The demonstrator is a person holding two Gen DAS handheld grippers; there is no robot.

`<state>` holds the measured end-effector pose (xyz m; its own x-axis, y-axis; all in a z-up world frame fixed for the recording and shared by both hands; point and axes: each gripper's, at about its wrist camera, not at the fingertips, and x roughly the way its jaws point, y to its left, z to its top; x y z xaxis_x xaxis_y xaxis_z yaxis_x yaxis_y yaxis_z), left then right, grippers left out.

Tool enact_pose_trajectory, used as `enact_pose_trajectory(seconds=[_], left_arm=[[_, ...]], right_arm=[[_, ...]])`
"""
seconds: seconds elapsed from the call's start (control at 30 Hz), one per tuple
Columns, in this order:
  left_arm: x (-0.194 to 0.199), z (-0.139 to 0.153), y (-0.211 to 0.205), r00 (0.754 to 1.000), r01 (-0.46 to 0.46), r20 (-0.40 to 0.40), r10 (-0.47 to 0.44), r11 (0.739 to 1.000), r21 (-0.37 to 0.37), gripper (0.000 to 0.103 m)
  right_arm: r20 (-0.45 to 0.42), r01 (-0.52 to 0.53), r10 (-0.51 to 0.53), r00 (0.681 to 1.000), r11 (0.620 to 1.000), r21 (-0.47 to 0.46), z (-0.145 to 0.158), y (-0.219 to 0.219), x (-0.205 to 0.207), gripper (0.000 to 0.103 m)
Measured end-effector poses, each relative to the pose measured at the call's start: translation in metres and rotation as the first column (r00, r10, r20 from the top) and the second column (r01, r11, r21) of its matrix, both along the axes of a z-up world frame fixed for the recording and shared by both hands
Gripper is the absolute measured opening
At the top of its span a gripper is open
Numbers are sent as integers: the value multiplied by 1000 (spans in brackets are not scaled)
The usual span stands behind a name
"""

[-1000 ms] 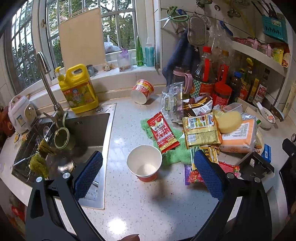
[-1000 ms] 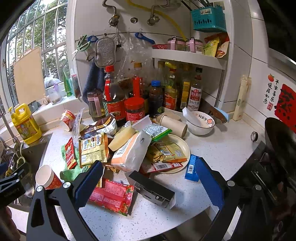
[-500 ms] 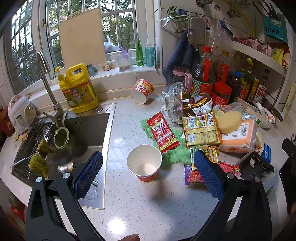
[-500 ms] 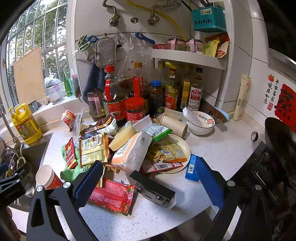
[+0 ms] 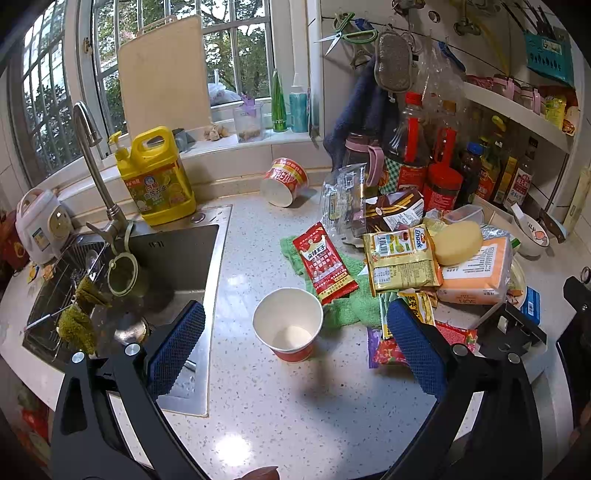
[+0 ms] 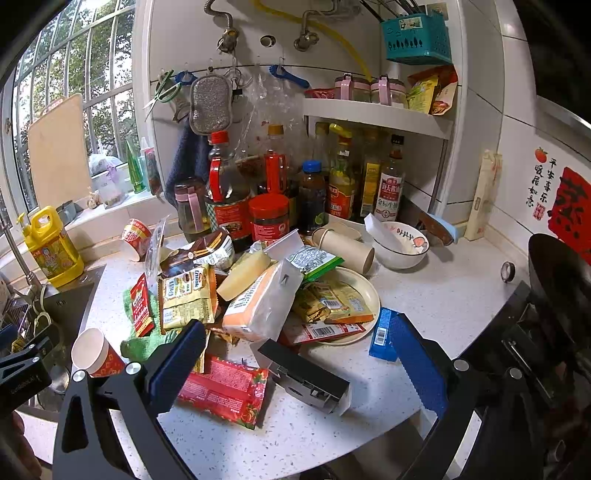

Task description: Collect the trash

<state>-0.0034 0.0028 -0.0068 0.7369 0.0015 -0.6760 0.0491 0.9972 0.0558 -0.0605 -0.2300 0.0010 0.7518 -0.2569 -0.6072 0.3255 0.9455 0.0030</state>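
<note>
Kitchen corner, daylight. Speckled white counter [image 5: 280, 417] wraps the corner, with glare spots near its front edge. Steel sink [image 5: 177, 258] is set into the counter's left end, with a gooseneck faucet [image 5: 92, 155] at its back edge. Barred window [image 5: 236, 51] behind it shows green trees outside; a tiled sill [image 5: 258, 142] runs along the counter's back edge. A pale cutting board [image 5: 162, 74] leans against the window. White tiled wall [image 6: 517, 122] on the right carries red decals [image 6: 572, 206]. White corner shelf [image 6: 376, 114] sits above the counter's back corner, a teal basket [image 6: 417, 37] higher up. Rail with hooks [image 6: 229, 70] and pipes [image 6: 306, 22] on the back wall.
</note>
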Motion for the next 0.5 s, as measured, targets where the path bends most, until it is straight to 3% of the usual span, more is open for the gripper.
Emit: enact_pose_trajectory(seconds=[0.5], left_arm=[[-1, -1, -1, 1000, 3, -3, -3, 1000, -1, 97]], right_arm=[[-2, 2, -2, 1000, 1000, -3, 0, 1, 0, 98]])
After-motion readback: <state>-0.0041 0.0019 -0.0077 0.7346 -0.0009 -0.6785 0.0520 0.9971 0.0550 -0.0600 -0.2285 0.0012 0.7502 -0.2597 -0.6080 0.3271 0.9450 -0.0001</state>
